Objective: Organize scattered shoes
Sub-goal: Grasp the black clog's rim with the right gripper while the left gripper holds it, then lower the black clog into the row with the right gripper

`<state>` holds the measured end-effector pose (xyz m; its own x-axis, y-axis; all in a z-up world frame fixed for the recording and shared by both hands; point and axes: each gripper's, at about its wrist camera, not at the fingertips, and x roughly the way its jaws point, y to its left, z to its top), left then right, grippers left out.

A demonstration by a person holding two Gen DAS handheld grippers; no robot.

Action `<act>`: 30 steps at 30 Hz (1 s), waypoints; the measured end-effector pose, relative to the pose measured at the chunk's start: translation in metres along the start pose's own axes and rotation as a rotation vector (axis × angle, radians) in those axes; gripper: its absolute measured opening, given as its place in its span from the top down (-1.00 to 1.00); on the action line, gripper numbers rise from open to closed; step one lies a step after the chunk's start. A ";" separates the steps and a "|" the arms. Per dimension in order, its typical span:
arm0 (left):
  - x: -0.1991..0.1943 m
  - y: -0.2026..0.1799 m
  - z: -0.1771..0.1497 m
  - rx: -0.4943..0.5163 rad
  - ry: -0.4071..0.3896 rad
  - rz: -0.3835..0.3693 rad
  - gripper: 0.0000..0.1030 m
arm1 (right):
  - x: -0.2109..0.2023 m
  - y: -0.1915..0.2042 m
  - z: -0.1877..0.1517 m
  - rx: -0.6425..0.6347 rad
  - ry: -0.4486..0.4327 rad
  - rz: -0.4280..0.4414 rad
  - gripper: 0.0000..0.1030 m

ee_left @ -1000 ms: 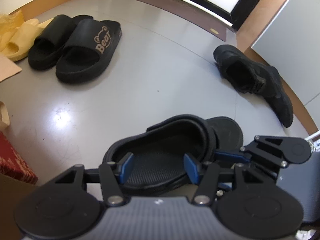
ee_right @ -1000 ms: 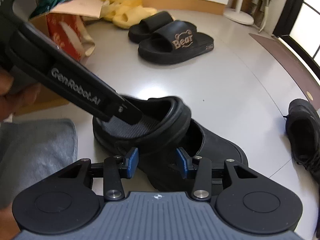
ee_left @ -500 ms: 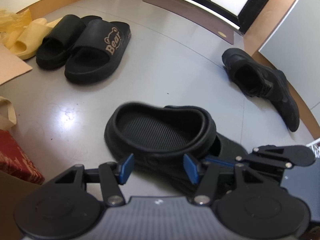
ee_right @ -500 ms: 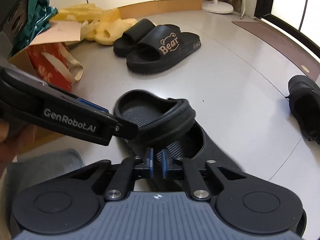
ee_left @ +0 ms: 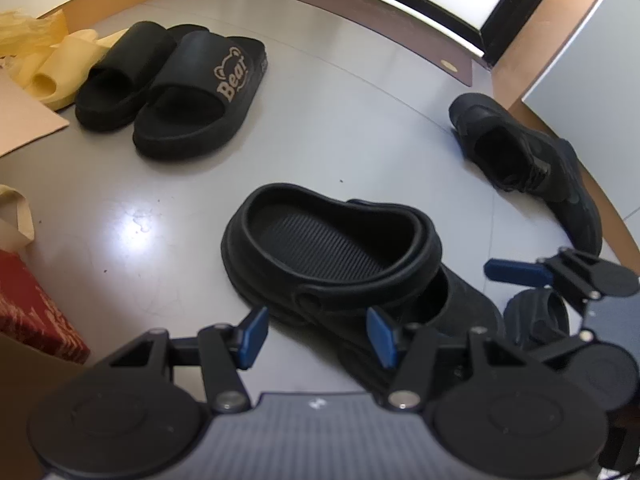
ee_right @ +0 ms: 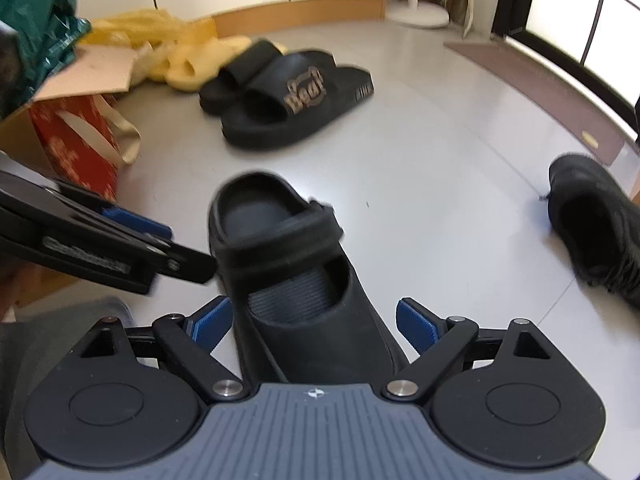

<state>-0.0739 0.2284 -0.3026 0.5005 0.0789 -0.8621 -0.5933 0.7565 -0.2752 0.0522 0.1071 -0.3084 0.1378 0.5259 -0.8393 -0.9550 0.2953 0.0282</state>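
Observation:
A black clog (ee_left: 332, 264) lies on the grey floor, its heel strap swung forward over the opening. My left gripper (ee_left: 316, 334) stands open just short of the clog's side, with nothing between its pads. In the right wrist view the clog's (ee_right: 280, 264) toe end lies between the fingers of my right gripper (ee_right: 314, 324). Its jaws are opening wide and the pads do not touch the shoe. My left gripper (ee_right: 186, 252) reaches in from the left beside the heel. A pair of black "Bear" slides (ee_left: 196, 96), yellow slides (ee_left: 60, 68) and a black sneaker (ee_left: 520, 160) lie farther off.
A red paper bag (ee_right: 76, 136) with cardboard (ee_right: 92, 72) and a green bag (ee_right: 36, 20) stand at the left. A brown doormat (ee_left: 384, 12) lies before the dark door frame, and a white stand base (ee_right: 420, 12) is at the back. Bare floor separates the shoes.
My right gripper, shut half a second ago, now stands wide either side of the clog's toe. My left gripper has come out of the clog and drawn back.

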 end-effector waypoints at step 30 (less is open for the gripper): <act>0.000 0.007 -0.001 -0.013 0.004 0.015 -0.12 | 0.023 0.001 -0.009 0.304 0.067 0.024 -0.71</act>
<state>-0.0785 0.2332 -0.3052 0.4887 0.0876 -0.8680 -0.6090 0.7467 -0.2675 0.0523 0.1126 -0.3326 0.0887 0.4852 -0.8699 -0.8342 0.5134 0.2013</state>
